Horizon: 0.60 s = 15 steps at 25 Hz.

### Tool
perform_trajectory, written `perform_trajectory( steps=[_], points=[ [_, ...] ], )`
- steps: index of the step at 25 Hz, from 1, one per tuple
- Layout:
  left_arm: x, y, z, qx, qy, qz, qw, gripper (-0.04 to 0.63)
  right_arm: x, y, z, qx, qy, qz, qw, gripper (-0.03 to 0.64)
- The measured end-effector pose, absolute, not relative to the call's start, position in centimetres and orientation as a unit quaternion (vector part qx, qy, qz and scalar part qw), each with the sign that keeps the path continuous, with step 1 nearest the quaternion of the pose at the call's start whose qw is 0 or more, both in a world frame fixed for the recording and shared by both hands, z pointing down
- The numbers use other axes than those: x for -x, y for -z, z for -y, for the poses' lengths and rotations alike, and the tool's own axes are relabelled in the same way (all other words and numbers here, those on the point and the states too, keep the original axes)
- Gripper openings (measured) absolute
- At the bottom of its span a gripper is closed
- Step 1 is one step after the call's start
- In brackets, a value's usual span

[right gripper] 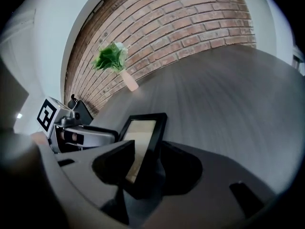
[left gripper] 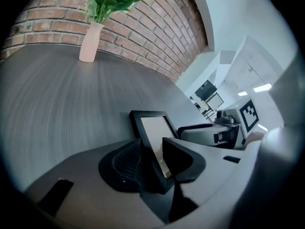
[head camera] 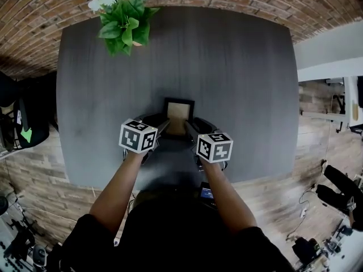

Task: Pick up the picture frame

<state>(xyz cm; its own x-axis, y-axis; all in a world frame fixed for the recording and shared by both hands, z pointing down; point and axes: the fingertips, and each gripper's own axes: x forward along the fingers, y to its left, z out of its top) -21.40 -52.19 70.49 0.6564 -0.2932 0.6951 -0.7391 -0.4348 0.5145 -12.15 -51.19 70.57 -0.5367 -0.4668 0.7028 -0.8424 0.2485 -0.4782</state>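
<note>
The picture frame [head camera: 178, 113] is black with a pale tan picture, and it stands over the near middle of the dark grey table [head camera: 238, 67]. My left gripper [head camera: 161, 124] is shut on the frame's left edge. My right gripper [head camera: 193, 127] is shut on its right edge. In the left gripper view the frame [left gripper: 153, 128] runs edge-on between the two pads of the gripper [left gripper: 155, 162]. The right gripper view shows the same grip, frame [right gripper: 144, 136] clamped in the gripper [right gripper: 145, 168]. Whether the frame's bottom touches the table is hidden.
A pink vase of green leaves and white flowers [head camera: 125, 16] stands at the table's far left edge, against the brick wall [head camera: 51, 16]. The same vase [left gripper: 90, 42] shows far off in the left gripper view. Bags and gear lie on the floor around the table.
</note>
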Motion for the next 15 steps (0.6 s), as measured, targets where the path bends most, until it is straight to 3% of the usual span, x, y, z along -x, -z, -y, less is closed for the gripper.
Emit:
perform_trajectory(
  steps=[15],
  points=[
    [21.6,-71.8,52.1,-0.796,-0.306,0.33,0.404,0.106,12.7,-71.6,50.8,-0.424,-0.415,0.763,0.256,0.151]
  ],
)
